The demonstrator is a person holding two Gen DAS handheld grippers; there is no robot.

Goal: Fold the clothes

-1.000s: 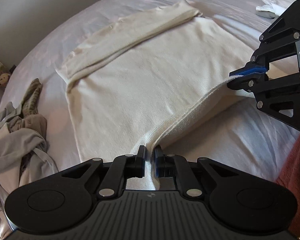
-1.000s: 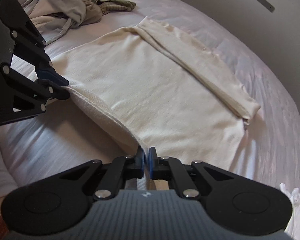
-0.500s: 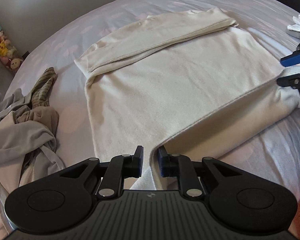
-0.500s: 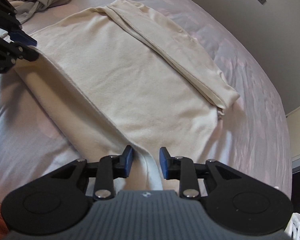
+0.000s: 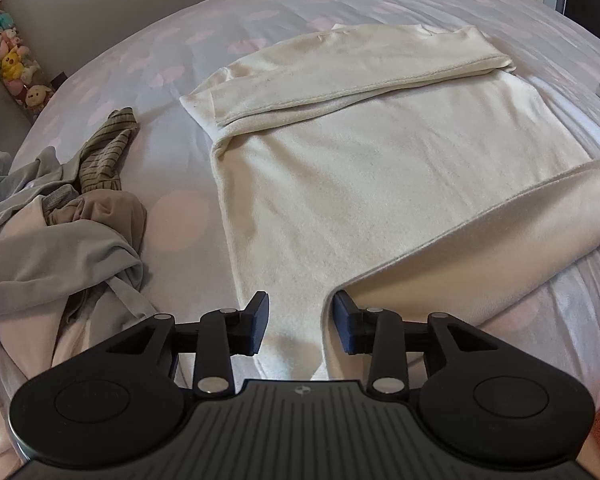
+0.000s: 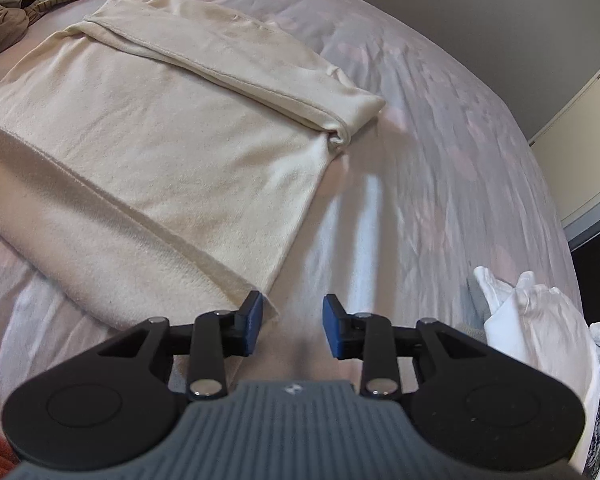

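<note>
A cream sweater [image 5: 372, 168] lies flat on the bed, one sleeve folded across its far side [image 5: 340, 76]. Its near part is turned over into a flap [image 5: 480, 248] that rests on the body. My left gripper [image 5: 300, 322] hovers over the sweater's near left corner, jaws opening, pads clear of the cloth below. In the right wrist view the sweater [image 6: 160, 140] spreads to the left. My right gripper [image 6: 292, 324] is also opening, with only bedsheet between the fingers; the sweater's corner [image 6: 266, 300] lies beside the left pad.
A heap of grey, beige and striped clothes [image 5: 60, 232] sits left of the sweater. White garments [image 6: 540, 320] lie by the right gripper. Soft toys [image 5: 8, 68] line the wall at far left. The pale patterned bedsheet [image 6: 420, 140] stretches beyond.
Both grippers have let go of the sweater's edge and opened. They moved apart sideways, and the folded flap now lies on the sweater. The right gripper has nearly left the left wrist view.
</note>
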